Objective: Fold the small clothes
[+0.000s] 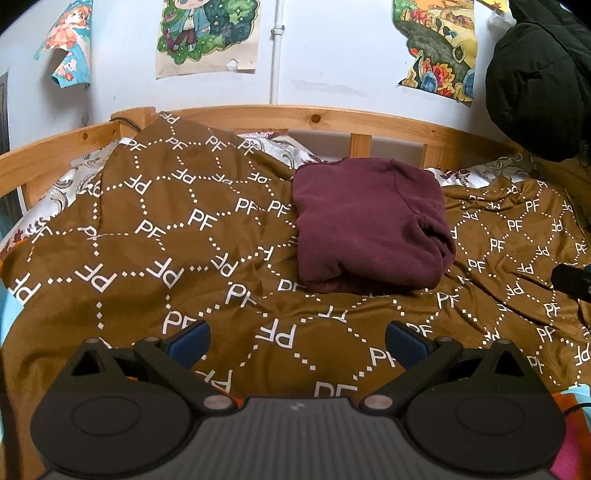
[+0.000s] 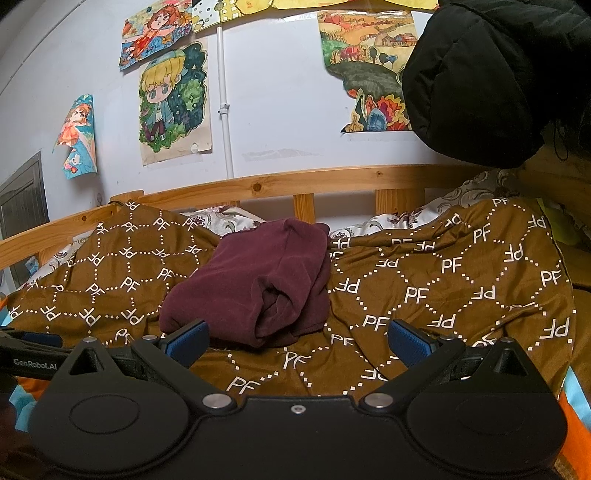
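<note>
A maroon garment (image 1: 369, 229) lies folded into a thick bundle on the brown "PF" blanket (image 1: 166, 236). My left gripper (image 1: 297, 343) is open and empty, a little in front of the garment and apart from it. In the right wrist view the same maroon garment (image 2: 255, 284) lies just ahead. My right gripper (image 2: 297, 339) is open and empty, its left finger (image 2: 188, 338) close to the garment's near edge. The right gripper's tip shows at the right edge of the left wrist view (image 1: 570, 282). The left gripper shows at the left edge of the right wrist view (image 2: 29, 354).
A wooden bed rail (image 1: 295, 114) runs along the far side against a white wall with drawings (image 1: 207, 33). A black jacket (image 1: 539, 81) hangs at the upper right. A patterned white sheet (image 1: 55, 192) shows under the blanket.
</note>
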Demonstrator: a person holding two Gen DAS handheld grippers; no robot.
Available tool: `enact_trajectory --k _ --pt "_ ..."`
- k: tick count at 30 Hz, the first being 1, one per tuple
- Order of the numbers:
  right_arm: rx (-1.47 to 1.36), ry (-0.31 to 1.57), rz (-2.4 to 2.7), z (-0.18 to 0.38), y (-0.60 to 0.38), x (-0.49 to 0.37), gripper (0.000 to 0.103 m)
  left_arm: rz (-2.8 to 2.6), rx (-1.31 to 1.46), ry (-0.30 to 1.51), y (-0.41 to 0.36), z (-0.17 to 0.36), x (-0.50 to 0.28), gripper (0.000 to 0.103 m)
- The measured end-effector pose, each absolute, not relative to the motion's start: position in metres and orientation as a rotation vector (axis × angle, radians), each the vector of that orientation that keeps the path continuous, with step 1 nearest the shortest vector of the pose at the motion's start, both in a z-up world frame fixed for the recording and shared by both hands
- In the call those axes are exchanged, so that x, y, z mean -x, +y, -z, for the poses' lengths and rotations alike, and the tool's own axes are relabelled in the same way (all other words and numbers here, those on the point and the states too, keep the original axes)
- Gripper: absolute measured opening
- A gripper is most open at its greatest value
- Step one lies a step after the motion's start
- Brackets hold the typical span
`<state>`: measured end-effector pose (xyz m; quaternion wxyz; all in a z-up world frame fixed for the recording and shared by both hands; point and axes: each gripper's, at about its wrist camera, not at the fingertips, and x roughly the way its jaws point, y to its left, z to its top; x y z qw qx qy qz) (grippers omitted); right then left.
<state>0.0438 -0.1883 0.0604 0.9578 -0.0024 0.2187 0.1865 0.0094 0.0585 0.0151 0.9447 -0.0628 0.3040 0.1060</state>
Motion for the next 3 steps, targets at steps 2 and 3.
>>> enact_trajectory --k 2,3 --pt "0.005 0.446 -0.378 -0.06 -0.1882 -0.0439 0.102 -0.219 0.122 0.617 0.058 -0.0154 -0.0094 0.102" --pt "0.005 0.448 -0.377 -0.0598 -0.1877 -0.0437 0.102 -0.218 0.121 0.619 0.058 -0.0154 -0.0098 0.102"
